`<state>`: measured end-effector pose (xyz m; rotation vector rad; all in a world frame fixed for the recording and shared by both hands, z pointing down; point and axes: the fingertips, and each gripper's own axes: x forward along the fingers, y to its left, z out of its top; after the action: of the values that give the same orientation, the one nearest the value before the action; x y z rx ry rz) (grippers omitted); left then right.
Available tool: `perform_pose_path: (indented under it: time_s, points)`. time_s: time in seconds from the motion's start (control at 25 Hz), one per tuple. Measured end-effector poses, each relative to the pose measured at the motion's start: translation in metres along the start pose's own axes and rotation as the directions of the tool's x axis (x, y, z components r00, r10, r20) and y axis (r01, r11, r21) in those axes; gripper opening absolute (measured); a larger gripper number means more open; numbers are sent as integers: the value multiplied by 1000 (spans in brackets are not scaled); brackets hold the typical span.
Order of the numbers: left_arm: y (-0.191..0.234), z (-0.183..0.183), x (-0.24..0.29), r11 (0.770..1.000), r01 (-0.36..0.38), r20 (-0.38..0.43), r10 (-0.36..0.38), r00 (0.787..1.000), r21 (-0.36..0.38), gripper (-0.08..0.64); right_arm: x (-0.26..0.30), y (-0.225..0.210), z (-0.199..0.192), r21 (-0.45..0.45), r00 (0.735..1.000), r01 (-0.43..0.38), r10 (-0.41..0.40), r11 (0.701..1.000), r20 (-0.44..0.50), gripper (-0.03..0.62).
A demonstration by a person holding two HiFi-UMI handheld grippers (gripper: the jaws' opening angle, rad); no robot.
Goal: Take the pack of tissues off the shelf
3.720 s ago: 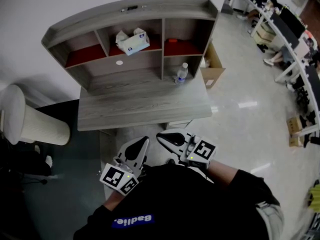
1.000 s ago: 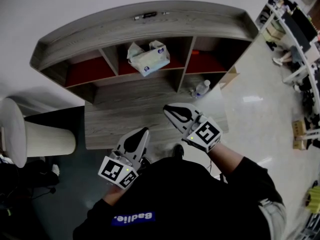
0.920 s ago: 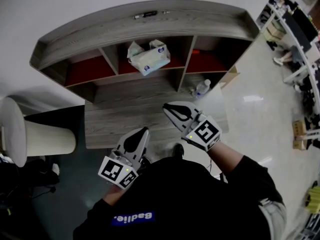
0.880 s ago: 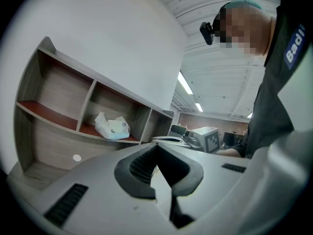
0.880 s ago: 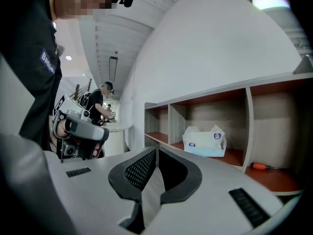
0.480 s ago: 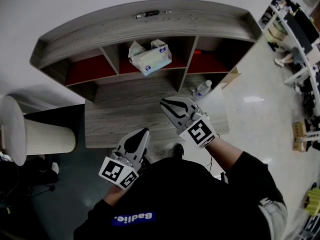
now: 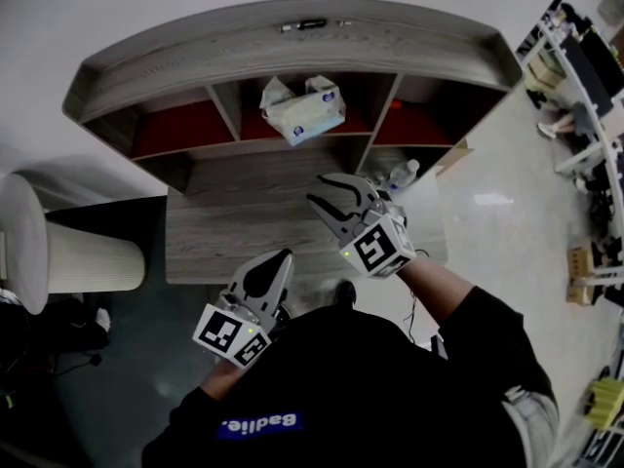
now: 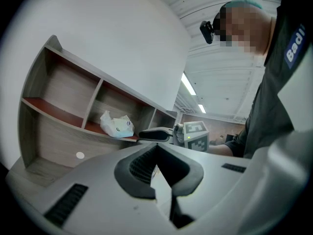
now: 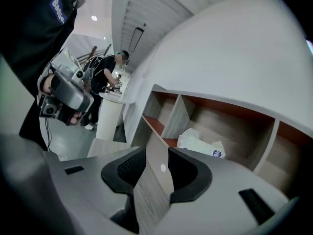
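Right gripper [image 7: 323, 189]: jaws opening, empty (approach step, by the look); next, reach far to pack of tissues [image 7: 303, 110], middle compartment of shelf [image 7: 292, 42].

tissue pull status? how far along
Done: nothing yet. The tissue pack lies in the middle compartment of the shelf, untouched.
In hand: the right gripper hangs over the desk, pointed at the pack, jaws opening with nothing between them. The left gripper sits low by the body, jaws together, empty.
Left: reach in, close on the pack, draw it out.
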<state>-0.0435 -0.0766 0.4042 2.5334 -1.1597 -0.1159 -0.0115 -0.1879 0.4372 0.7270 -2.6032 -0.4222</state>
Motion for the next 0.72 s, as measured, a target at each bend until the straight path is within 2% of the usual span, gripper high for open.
perform_pose_path:
  time_s: [0.44, 0.6, 0.72]
  points:
    - [11, 9, -9, 1000, -30, 19, 30, 999, 8, -2, 35, -24, -21, -136, 993, -7, -9, 991, -115, 193]
    - [17, 14, -14, 998, -53, 25, 52, 998, 17, -2, 48, -38, -20, -307, 988, 42, -85, 951, -130, 209]
    - [19, 14, -17, 998, -62, 29, 62, 998, 15, -2, 59, -45, -22, -391, 983, 44, -109, 919, -146, 216]
